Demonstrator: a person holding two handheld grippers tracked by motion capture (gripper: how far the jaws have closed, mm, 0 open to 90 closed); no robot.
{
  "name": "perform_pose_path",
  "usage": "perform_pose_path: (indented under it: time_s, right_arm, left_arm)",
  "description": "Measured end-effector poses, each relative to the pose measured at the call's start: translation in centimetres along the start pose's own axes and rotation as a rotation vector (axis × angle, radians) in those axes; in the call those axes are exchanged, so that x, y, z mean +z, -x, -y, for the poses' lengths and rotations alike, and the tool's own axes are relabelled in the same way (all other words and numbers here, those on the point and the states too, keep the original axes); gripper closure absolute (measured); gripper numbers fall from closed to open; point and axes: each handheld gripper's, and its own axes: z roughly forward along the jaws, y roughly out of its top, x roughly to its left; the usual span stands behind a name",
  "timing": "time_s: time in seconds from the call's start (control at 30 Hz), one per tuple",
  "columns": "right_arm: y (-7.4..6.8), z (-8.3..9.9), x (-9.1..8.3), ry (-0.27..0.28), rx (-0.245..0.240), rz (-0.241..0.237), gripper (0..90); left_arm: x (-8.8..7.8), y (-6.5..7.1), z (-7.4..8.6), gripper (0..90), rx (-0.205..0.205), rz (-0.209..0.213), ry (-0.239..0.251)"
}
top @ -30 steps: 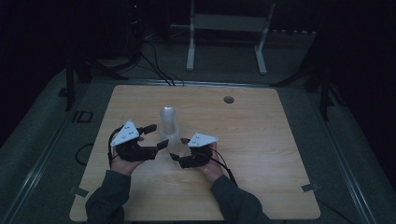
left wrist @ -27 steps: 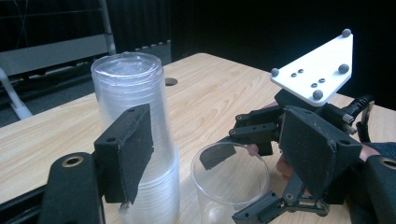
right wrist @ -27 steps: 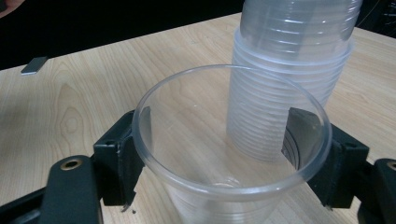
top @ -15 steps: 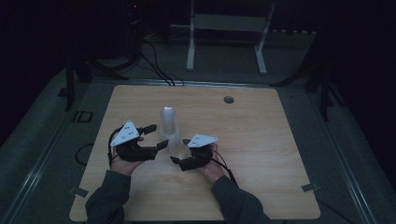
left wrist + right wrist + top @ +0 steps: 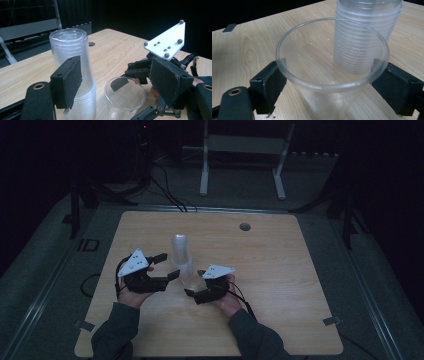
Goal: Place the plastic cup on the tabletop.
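Note:
A tall stack of clear plastic cups (image 5: 181,255) stands upside down on the wooden table (image 5: 300,285). One clear cup (image 5: 189,279) stands upright just in front of it. My right gripper (image 5: 192,284) has its jaws either side of this cup (image 5: 332,62), below the rim. They have just been opening and are open, with the stack (image 5: 364,37) behind. My left gripper (image 5: 167,265) is open at the left of the stack (image 5: 72,62). Its left jaw overlaps the stack's side, and the single cup (image 5: 125,96) and the right gripper's white plate (image 5: 165,40) lie beyond.
A round cable hole (image 5: 245,226) sits near the table's far edge. A metal stand (image 5: 240,165) and cables lie on the floor behind the table. Grey tape (image 5: 332,321) marks the near right corner. The surroundings are dark.

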Motion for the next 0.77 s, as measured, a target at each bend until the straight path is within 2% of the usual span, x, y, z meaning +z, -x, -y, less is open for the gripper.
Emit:
perform_pose_path:
  time_s: [0.77]
  right_arm:
    - [0.22,0.40,-1.04,-0.003,-0.006,0.001,13.6]
  left_arm:
    - [-0.04,-0.14,-0.06,26.3,-0.002,0.000,0.001]
